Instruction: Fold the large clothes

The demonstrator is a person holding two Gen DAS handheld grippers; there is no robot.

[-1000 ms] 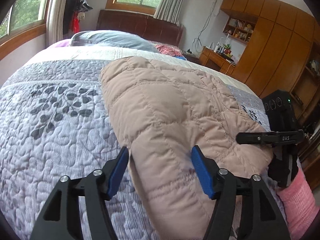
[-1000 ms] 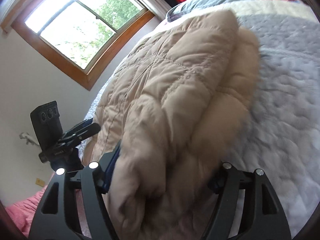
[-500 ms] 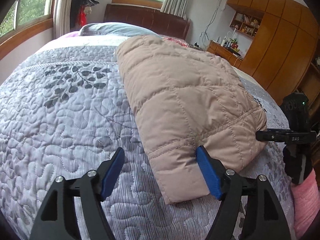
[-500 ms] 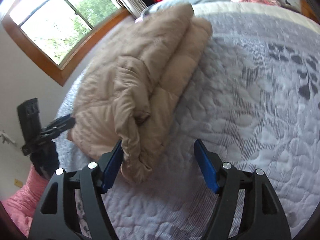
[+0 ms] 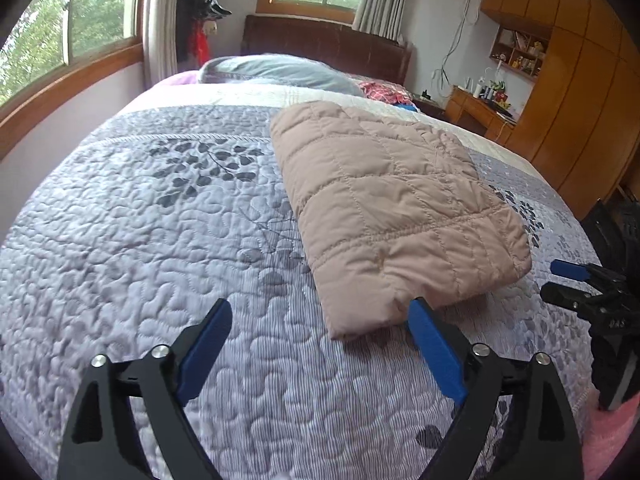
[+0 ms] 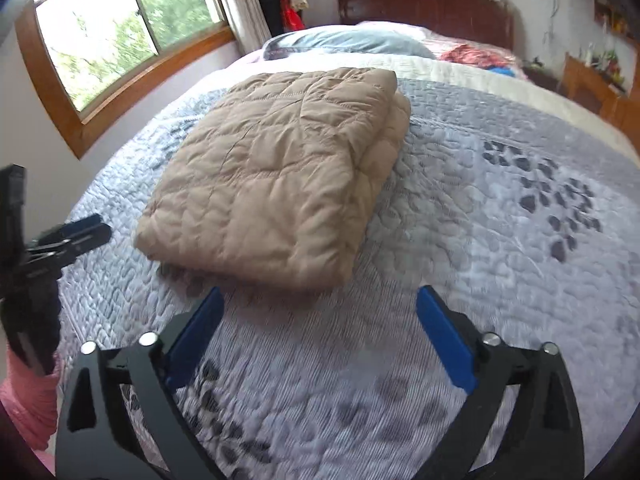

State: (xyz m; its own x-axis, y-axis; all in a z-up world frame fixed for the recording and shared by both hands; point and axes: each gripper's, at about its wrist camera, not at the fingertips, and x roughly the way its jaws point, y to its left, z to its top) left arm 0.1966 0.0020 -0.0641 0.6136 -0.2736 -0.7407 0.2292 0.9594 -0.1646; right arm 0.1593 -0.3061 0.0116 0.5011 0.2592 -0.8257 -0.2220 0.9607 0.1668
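Quilted bedspread (image 5: 120, 240), grey-lilac with a leaf print: spread beneath and beyond both grippers. Beige padded coat (image 5: 392, 208) (image 6: 276, 176), folded into a thick rectangle: lying on the bedspread, ahead and right of the left gripper (image 5: 320, 328), ahead and slightly left of the right gripper (image 6: 320, 312). Left gripper: jaws apart, holding nothing, right fingertip just beside the coat's near corner. Right gripper: jaws apart, holding nothing, clear of the coat.

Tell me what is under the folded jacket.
The jacket lies flat on the grey leaf-print quilt, which shows on every side of it. The folded layers stack at its right edge; anything tucked inside them, and the quilt right beneath, is covered.
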